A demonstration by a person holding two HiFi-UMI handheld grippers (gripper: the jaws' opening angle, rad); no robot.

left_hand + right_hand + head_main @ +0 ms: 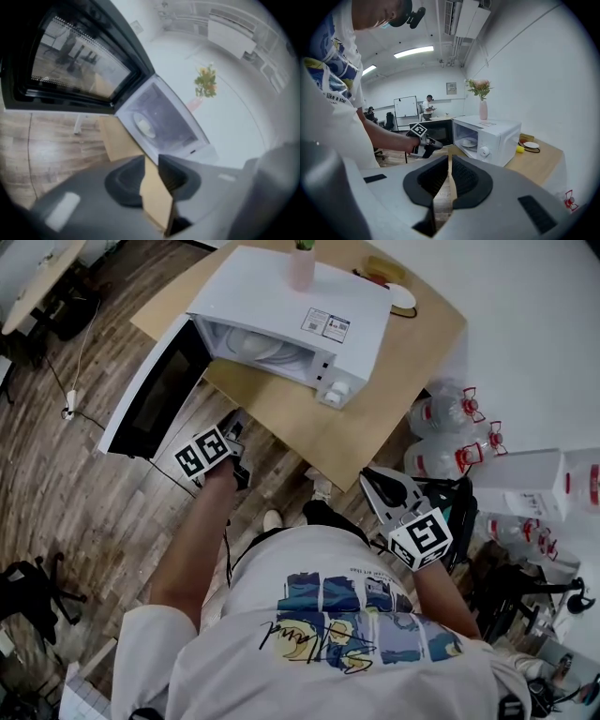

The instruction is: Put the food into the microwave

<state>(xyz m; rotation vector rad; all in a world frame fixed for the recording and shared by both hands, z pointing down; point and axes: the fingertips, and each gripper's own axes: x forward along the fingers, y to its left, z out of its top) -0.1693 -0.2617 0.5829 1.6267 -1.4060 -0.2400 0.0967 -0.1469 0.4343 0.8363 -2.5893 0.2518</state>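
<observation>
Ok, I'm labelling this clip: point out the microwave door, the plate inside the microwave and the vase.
microwave door (157, 390), head view, on its dark window.
plate (469, 142), right gripper view, on its middle.
vase (483, 110), right gripper view, on its pink body.

The microwave (267, 296) mouth is clear from the front, past the desk (309, 423) edge. Its door (157, 390) juts wide at left. A plate (255, 345) covers the cavity floor. Bottles (441, 413) crowd the floor at right.

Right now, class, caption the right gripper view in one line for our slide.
Empty right gripper faces the open white microwave, plate inside; left gripper hangs by its door.
</observation>
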